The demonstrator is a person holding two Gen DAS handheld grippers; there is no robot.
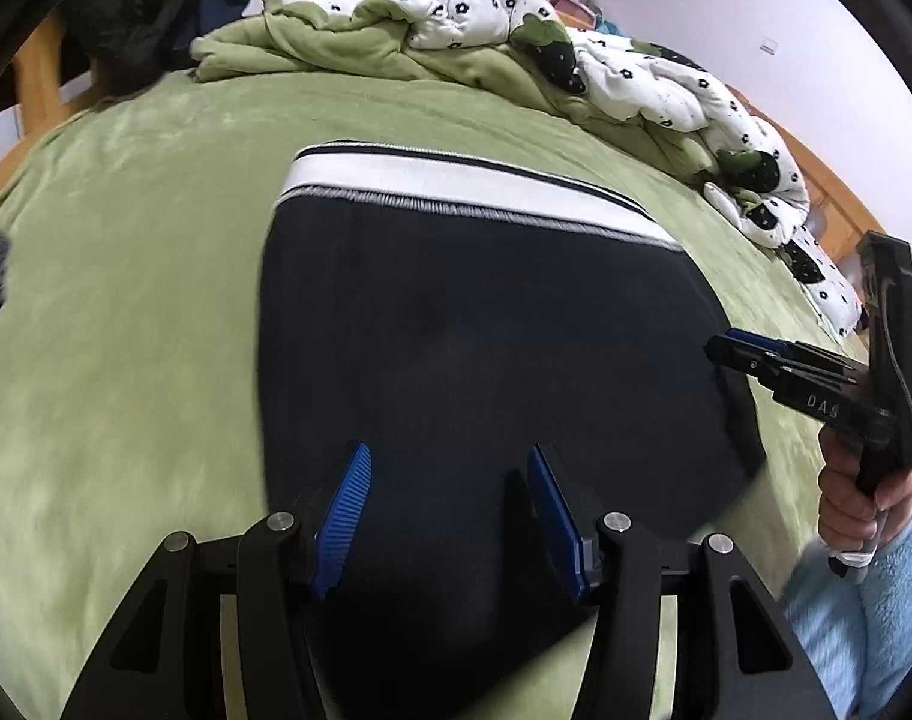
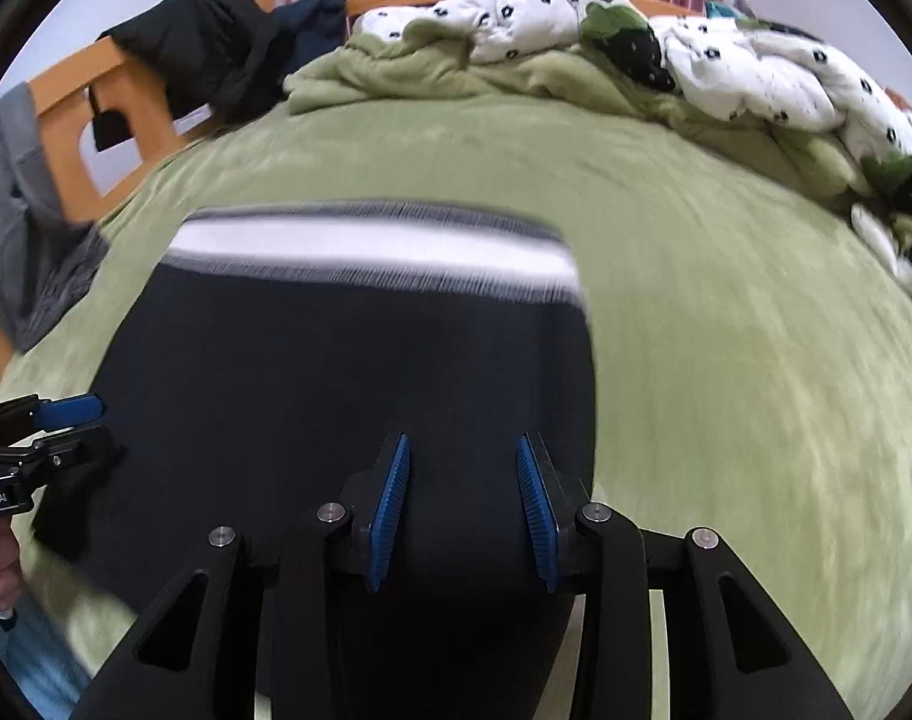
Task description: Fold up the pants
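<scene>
**Pants folded compact, waistband on top**

Dark pants [image 1: 486, 348] lying flat mid-bed on green blanket [image 1: 126, 300], white waistband [image 1: 456, 189] at far edge. Looks like a short stacked rectangle, so most folding judged done; perhaps one last fold or smoothing left. Left gripper [image 1: 450, 516] gaping wide over near hem, holding nothing. Right gripper [image 2: 463, 510] likewise parted and empty above the cloth. Lettering "DAS" readable on right tool body in left view; "RoboLAI", partly cut off, on left tool in right view. Crumpled floral quilt [image 2: 636, 30] beyond.

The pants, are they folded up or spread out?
Folded. The pants form a short dark block on the bed, waistband far, no legs showing.
</scene>
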